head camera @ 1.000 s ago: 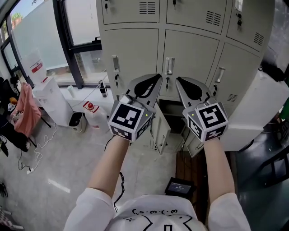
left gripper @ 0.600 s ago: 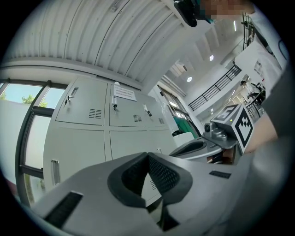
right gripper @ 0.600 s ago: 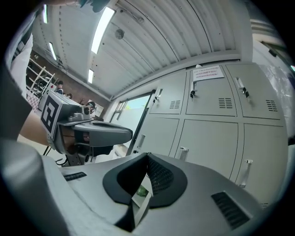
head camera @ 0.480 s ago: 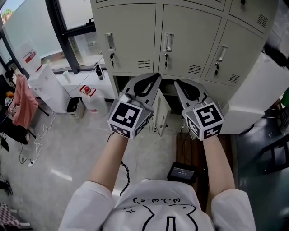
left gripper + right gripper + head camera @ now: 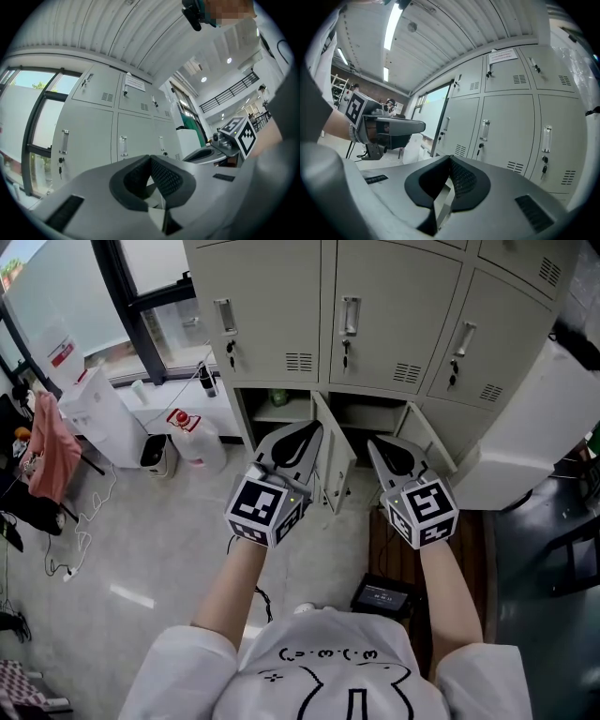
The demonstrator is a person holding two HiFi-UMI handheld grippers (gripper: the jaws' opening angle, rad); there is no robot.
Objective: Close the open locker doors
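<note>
In the head view a bank of beige lockers (image 5: 375, 296) faces me. Two bottom compartments stand open: the left one (image 5: 274, 409) with its door (image 5: 335, 457) swung out, and the middle one (image 5: 370, 413) with its door (image 5: 427, 435) ajar. My left gripper (image 5: 309, 429) hovers shut in front of the left door's edge. The right gripper (image 5: 377, 444) hangs shut before the middle compartment. Neither touches a door. The left gripper (image 5: 151, 158) and the right gripper (image 5: 450, 158) show pads (image 5: 164, 176) pressed together on nothing, with closed upper lockers (image 5: 511, 131) beyond.
A white jug with a red label (image 5: 195, 442), a small bin (image 5: 155, 452) and a white cabinet (image 5: 94, 423) stand left of the lockers. A pink cloth (image 5: 47, 460) hangs far left. A black device (image 5: 380, 596) lies on the floor. A large white unit (image 5: 525, 446) crowds the right.
Both grippers have come down from the middle locker row to the bottom row. The open bottom compartments and their doors have come fully into view.
</note>
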